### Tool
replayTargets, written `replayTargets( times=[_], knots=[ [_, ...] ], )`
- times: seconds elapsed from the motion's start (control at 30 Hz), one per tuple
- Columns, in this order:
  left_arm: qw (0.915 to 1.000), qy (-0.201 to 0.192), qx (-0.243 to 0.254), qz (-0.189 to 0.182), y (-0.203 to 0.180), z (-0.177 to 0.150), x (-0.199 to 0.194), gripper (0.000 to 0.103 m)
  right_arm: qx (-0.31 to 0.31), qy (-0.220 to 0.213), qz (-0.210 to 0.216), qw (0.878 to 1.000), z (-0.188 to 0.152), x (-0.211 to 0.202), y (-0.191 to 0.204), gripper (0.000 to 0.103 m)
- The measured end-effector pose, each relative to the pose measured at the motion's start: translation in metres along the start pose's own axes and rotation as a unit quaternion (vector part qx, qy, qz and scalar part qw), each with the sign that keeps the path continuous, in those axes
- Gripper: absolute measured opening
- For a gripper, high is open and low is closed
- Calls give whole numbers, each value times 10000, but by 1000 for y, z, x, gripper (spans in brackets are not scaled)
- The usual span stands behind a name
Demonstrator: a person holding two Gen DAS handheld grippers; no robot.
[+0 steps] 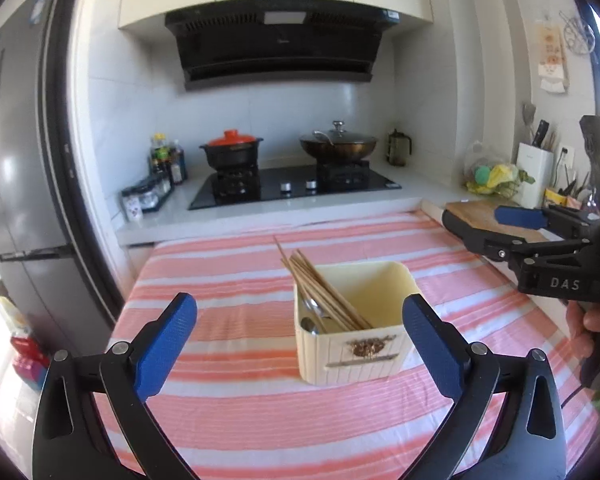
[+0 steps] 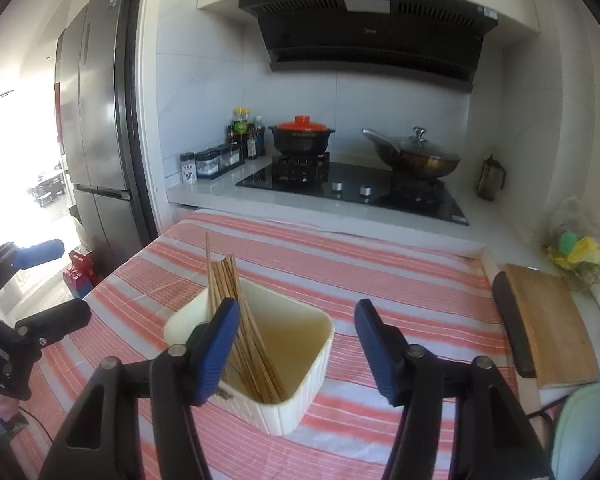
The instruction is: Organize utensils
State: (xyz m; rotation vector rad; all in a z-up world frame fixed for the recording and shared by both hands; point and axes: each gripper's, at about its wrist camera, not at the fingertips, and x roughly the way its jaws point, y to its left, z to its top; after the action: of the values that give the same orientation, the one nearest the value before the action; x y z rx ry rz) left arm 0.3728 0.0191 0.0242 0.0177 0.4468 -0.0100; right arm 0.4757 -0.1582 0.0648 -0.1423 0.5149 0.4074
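Hovering with jaws apart and empty, the left gripper (image 1: 300, 340) and right gripper (image 2: 296, 344) could tip the cream utensil holder (image 1: 352, 344) just ahead by snagging its leaning chopsticks (image 1: 320, 288).

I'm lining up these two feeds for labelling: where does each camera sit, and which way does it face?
Left wrist: on the left gripper, looking forward and down over the striped cloth at the cream utensil box; its own open blue-padded fingers show, plus the right gripper and a hand.
Right wrist: on the right gripper, right of the box, facing the stove; its open fingers show, with the left gripper at left.
Shared: box, chopsticks, cloth, stove, cutting board.
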Motion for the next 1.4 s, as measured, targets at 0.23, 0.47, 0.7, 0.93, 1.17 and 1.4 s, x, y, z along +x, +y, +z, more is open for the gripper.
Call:
replayTargets(
  times=[0.23, 0.47, 0.7, 0.93, 1.17, 1.4],
  knots=[
    [9966, 605, -551, -42, -18, -48, -72, 103, 615, -131, -541, 9966, -73, -106, 29, 89],
    [9941, 519, -189, 933, -45, -74, -111, 103, 584, 144, -679, 9959, -107, -153, 59, 89],
    [9932, 590, -164, 993, -45, -72, -133, 103, 630, 126, -842, 9944, -111, -188, 69, 89],
    [9933, 570, -270, 968, -40, -68, -150, 103, 563, 93, -558, 9968, -107, -206, 86, 89],
    [9938, 449, -293, 978, -39, -63, -160, 103, 394, -28, -495, 9980, -103, -221, 99, 89],
    [9940, 377, -328, 969, -37, -63, -166, 103, 422, -59, -444, 9981, -102, -225, 101, 89]
  ],
)
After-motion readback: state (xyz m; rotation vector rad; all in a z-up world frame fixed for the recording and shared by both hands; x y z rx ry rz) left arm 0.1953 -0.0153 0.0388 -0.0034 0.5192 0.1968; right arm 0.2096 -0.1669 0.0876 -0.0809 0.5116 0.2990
